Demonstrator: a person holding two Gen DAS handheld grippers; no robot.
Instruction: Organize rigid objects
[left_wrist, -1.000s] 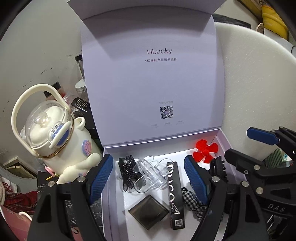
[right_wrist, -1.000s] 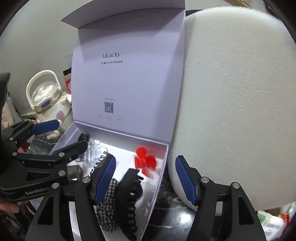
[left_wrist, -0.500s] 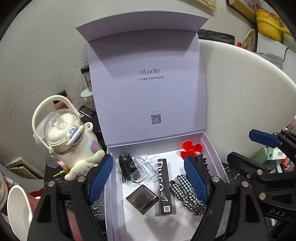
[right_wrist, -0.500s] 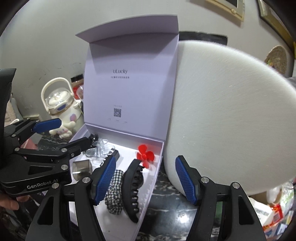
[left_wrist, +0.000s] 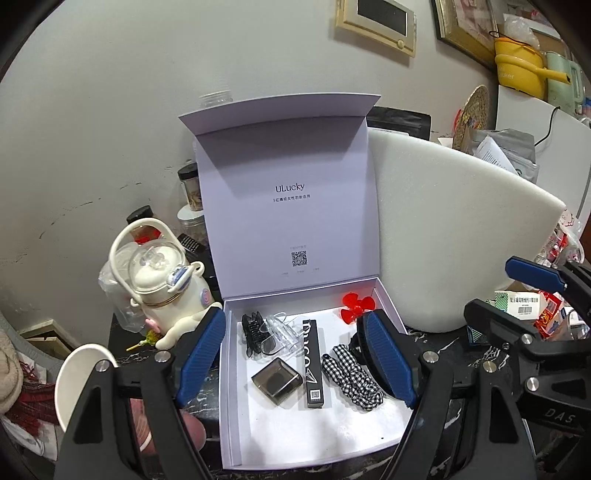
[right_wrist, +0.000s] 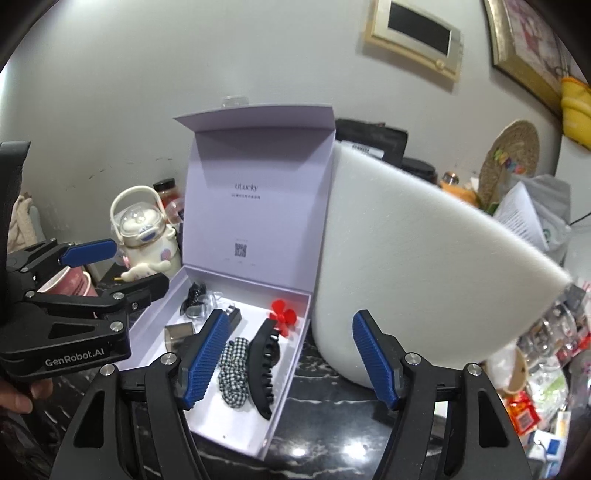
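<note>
The open box (left_wrist: 295, 424) (right_wrist: 155, 350) is viewed obliquely downward from nearby by both wrist cameras, the right one set further right.

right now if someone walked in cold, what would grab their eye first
The open white gift box, lid upright, holding hair clips, a black checked scrunchie and a red propeller-shaped piece. A big white foam slab stands just right of it; a cream cartoon kettle-shaped bottle sits left.

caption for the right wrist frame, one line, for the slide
Right gripper, jaws opening and empty, above the open white box holding a black claw clip, checked scrunchie and red propeller.
</note>
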